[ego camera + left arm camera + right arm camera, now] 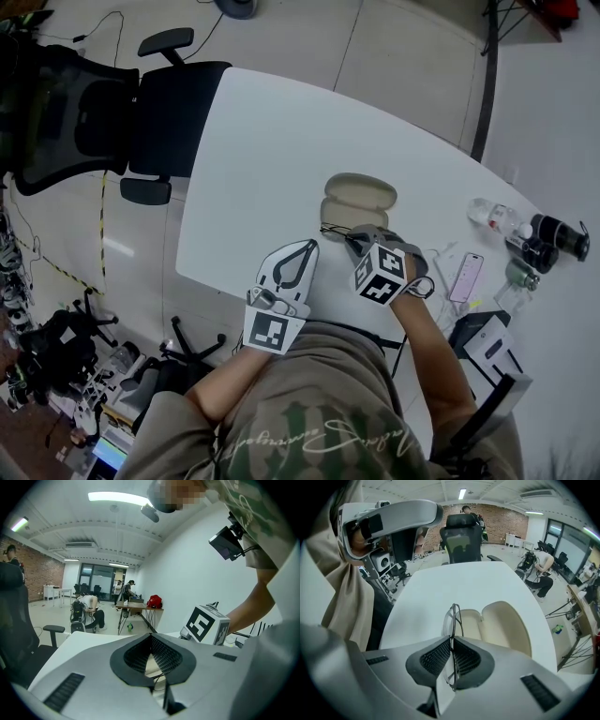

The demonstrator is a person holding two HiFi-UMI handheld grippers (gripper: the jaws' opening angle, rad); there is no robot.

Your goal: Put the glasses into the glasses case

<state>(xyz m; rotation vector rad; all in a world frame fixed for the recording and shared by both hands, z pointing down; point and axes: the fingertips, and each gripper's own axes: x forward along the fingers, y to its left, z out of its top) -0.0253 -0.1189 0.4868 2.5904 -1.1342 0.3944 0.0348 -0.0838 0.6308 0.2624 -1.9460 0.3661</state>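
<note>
Right gripper view: right gripper (451, 654) jaws are clamped on the glasses (453, 618), which have a thin dark wire frame and clear lenses. They are held edge-on at the near side of the open beige glasses case (506, 625). Left gripper (151, 638) jaws are pressed together with nothing between. White table (253, 159), phone (466, 277) on its right part, black office chair (103, 117) beside it, brick wall (497, 522) at back.
</note>
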